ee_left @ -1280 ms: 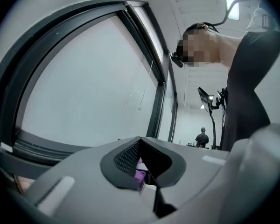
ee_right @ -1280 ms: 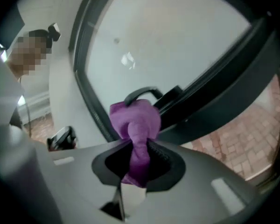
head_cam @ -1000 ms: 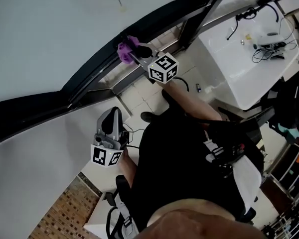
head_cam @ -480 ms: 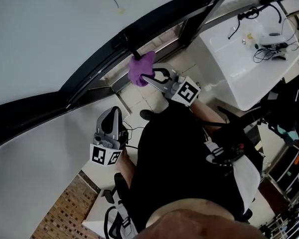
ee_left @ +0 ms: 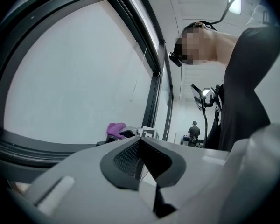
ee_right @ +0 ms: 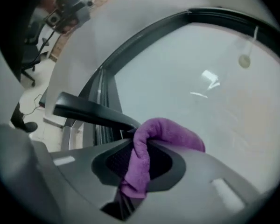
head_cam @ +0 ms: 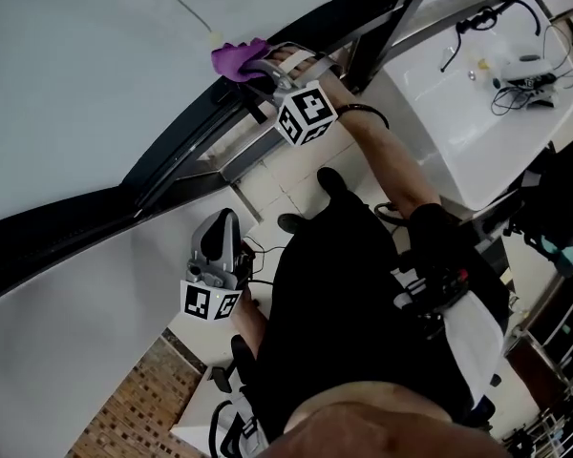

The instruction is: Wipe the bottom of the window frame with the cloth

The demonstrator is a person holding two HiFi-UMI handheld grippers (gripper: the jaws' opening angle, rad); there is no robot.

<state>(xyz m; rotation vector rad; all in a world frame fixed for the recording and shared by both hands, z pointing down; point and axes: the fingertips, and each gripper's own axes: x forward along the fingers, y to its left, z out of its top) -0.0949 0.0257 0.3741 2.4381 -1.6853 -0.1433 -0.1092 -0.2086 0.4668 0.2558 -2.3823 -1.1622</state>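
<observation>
A purple cloth is pinched in my right gripper, which is shut on it. The cloth is pressed at the dark window frame where it meets the glass pane. In the right gripper view the cloth bulges past the jaws beside a black window handle. My left gripper hangs lower, near the person's body, shut with nothing in it. From the left gripper view the cloth shows far off at the frame's bottom rail.
A white table with cables stands at the right. A black upright frame post rises beside it. Tiled floor and a brick-pattern patch lie below. A cord pull hangs on the glass.
My right gripper has swung up and left with the cloth, from off the frame to against the frame's edge by the glass. The left gripper has barely moved.
</observation>
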